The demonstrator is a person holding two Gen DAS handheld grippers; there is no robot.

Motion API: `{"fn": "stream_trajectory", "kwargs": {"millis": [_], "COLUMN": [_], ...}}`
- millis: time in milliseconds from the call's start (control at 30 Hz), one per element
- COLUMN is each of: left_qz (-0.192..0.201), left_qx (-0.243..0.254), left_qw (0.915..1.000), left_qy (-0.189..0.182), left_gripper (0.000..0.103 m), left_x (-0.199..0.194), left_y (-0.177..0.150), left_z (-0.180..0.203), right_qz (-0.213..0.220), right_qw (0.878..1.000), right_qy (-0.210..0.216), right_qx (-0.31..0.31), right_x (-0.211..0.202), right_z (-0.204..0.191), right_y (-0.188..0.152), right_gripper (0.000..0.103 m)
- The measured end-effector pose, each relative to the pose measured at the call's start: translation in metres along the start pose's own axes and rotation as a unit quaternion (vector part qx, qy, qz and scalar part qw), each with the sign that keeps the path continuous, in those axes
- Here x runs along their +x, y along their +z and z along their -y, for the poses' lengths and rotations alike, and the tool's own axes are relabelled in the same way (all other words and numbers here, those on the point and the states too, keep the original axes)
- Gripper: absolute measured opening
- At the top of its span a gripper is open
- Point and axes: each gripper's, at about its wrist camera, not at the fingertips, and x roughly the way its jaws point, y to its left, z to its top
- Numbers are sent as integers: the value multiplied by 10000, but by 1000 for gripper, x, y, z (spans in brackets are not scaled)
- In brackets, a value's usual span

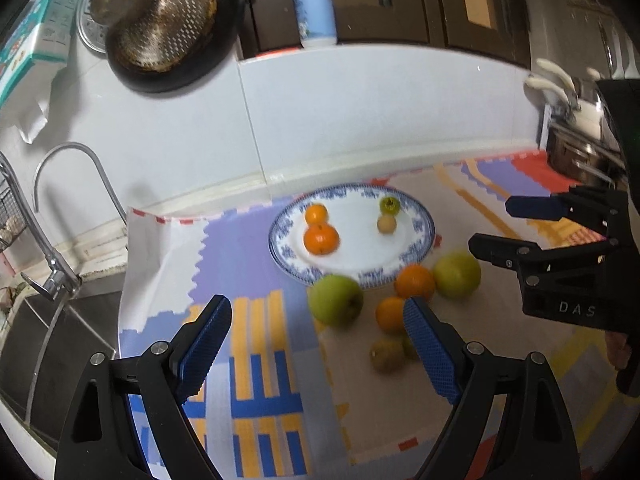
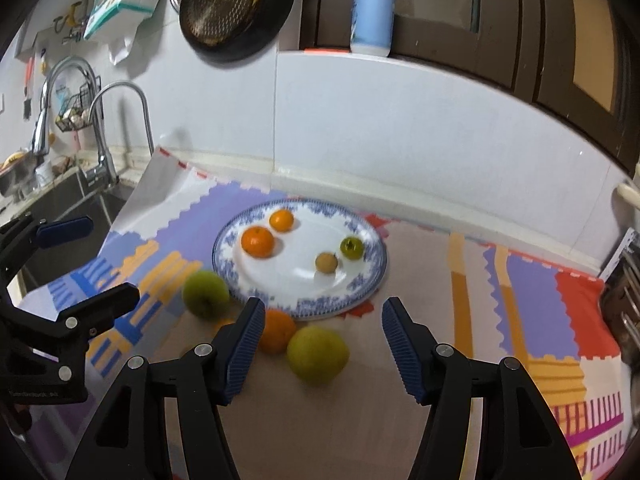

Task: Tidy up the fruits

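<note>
Both grippers, left [image 1: 318, 340] and right [image 2: 322, 344], gape wide above loose fruit [image 2: 317, 354] beside the plate [image 2: 360, 296].

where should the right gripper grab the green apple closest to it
Grip the near apple across its widest middle, coming down from above with the right gripper, whose jaws are open and look wide enough. It is round, so a grip off the middle may slip. An orange sits against its left, so put one finger front and one back rather than left-right.
</note>
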Motion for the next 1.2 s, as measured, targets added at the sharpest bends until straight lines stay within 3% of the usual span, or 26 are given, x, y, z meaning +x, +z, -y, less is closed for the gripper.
{"fn": "stream_trajectory", "kwargs": {"millis": [267, 467, 1200], "left_qz": [-362, -504, -878], "left_qx": [62, 213, 79], "left_qw": [9992, 9979, 9894], "left_qy": [-154, -359, -1156], "left_gripper": [88, 82, 40], "left_x": [21, 33, 65], "left_y": [-20, -30, -36], "left_z": [6, 14, 22], "right_qz": [-456, -651, -819], "right_qw": [9990, 9979, 9963], "right_qy": [18, 23, 249], "right_qx": [1, 32, 103], "right_x": [20, 34, 64], "right_z": [-2, 1, 7], "right_y": [-24, -33, -35], "right_gripper": [62, 62, 61]}}
